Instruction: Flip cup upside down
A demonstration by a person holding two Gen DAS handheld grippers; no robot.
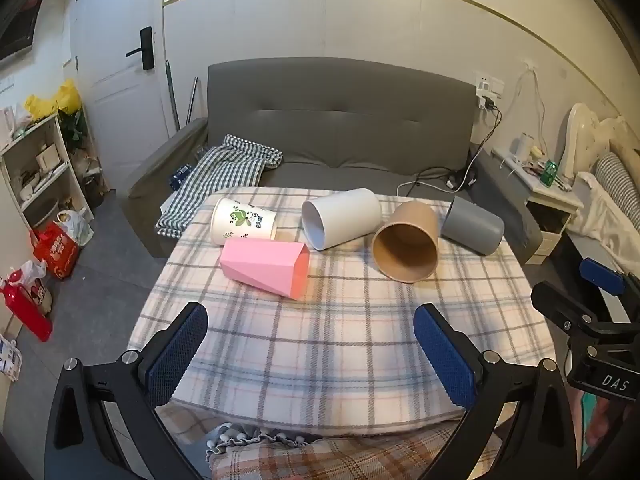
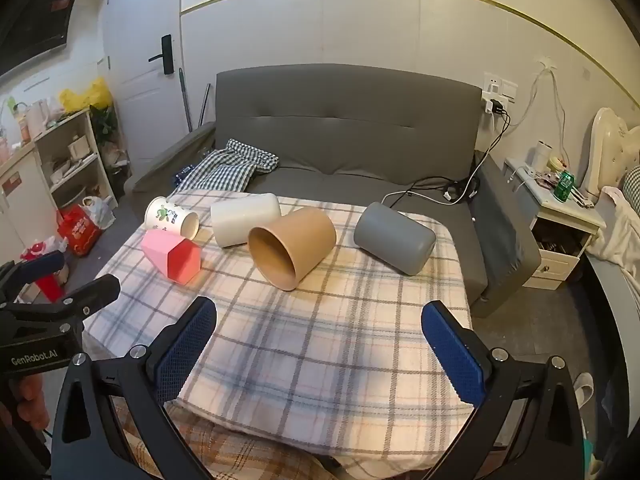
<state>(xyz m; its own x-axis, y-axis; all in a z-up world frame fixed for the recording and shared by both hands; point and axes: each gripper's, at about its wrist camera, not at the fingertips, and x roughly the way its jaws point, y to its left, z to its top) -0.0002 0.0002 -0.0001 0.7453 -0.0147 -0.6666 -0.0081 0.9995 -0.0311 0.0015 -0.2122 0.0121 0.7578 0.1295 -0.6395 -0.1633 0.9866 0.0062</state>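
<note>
Left wrist view shows the left gripper (image 1: 310, 354) spread wide with nothing in it, low in the frame over the plaid table (image 1: 320, 344). Five cups lie on their sides across the middle: a pink faceted cup (image 1: 266, 268) closest, long axis running left to right with its mouth to the right; behind it a printed paper cup (image 1: 244, 222), a white cup (image 1: 340, 218), a brown cup (image 1: 406, 242) with its mouth facing the camera, and a grey cup (image 1: 472, 230) at right. The right gripper (image 2: 320, 350), also spread and empty, has the brown cup straight ahead. I'd say the pink one suits the left hand best, though the paper cup, just behind it and perhaps touching, crowds the reach.
</note>
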